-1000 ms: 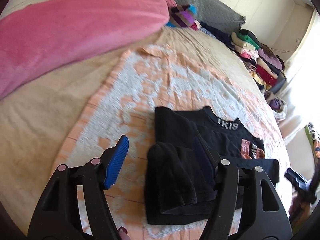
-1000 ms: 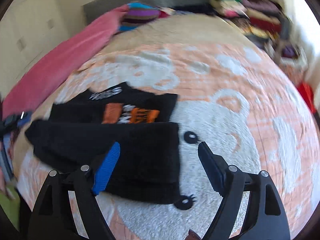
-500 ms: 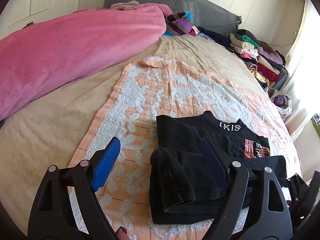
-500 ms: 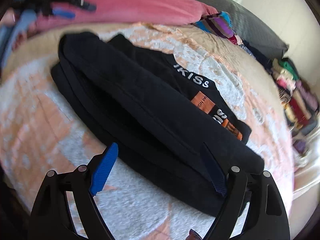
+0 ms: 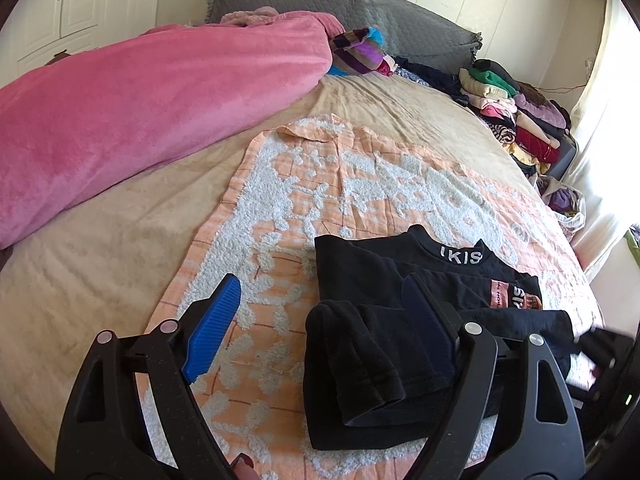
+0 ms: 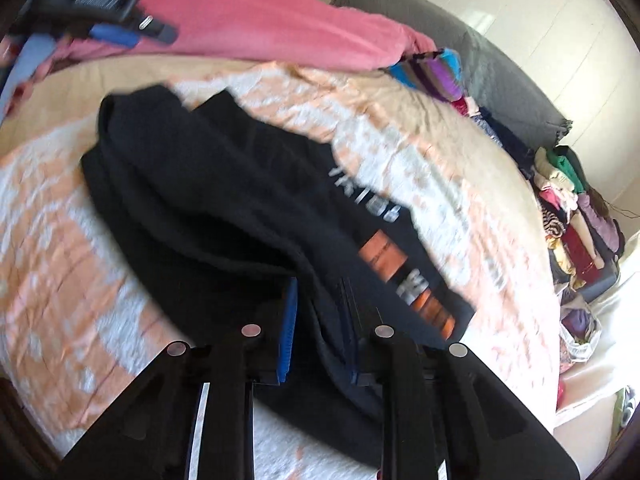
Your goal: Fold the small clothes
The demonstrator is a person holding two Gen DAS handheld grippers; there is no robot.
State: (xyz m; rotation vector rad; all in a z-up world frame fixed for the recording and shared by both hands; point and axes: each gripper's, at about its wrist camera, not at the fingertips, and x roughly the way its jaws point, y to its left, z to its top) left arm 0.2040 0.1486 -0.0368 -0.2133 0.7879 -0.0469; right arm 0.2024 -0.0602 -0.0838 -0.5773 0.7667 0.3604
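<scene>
A black top (image 5: 384, 280) lies partly folded on an orange-and-white blanket (image 5: 304, 184) spread over a bed (image 5: 100, 240), near the blanket's closer edge. The left gripper (image 5: 316, 320) hovers above with its fingers spread wide, holding nothing, its right finger over the folded sleeve. The right gripper (image 6: 318, 320) has its fingers pinched close together on a fold of the top's dark cloth. Bare blanket stretches beyond the garment. A pink duvet (image 5: 140, 100) borders the far left, stacked clothes (image 5: 516, 120) the far right.
</scene>
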